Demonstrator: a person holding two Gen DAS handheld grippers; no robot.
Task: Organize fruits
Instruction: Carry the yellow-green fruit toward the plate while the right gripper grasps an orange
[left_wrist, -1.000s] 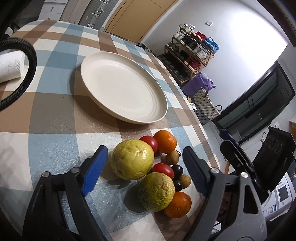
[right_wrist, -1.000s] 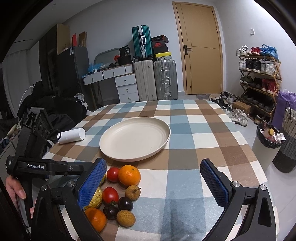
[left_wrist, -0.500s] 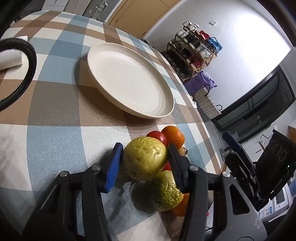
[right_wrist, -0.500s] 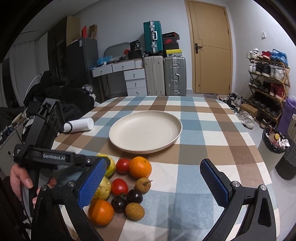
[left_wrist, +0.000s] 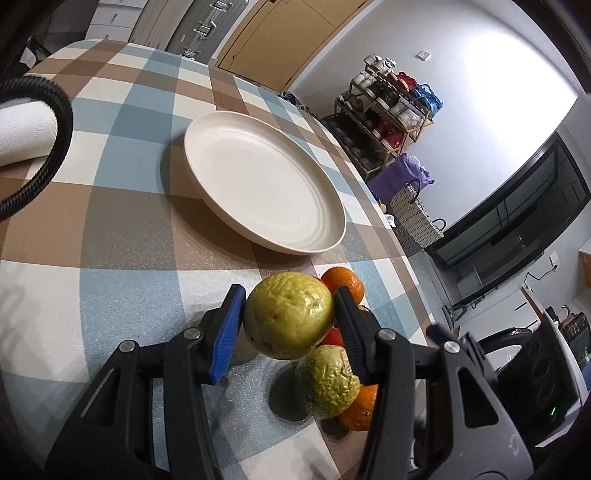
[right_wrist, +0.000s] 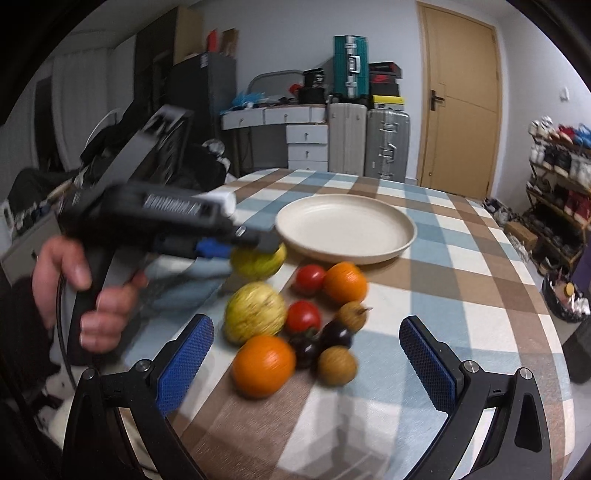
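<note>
Left gripper (left_wrist: 289, 325) clamped on a yellow-green wrinkled fruit (left_wrist: 288, 320), lifted clear of the tablecloth (left_wrist: 122, 295); right gripper (right_wrist: 306, 360) spread wide, holding nothing.

Carry level to the cream plate (left_wrist: 266, 184) ahead of the fingers, set down near centre, release only once it rests (round, will likely roll). Beyond and below the right fingertip: second wrinkled fruit (left_wrist: 327, 382), two oranges (left_wrist: 343, 286), tomatoes (right_wrist: 303, 317), dark plums (right_wrist: 335, 334), small brown fruits (right_wrist: 338, 365) between the right fingers. Checked cloth, round table; paper towel roll (left_wrist: 22, 136) far left. Suitcases (right_wrist: 369, 140), door (right_wrist: 460, 96), shoe rack (left_wrist: 391, 103) behind.
</note>
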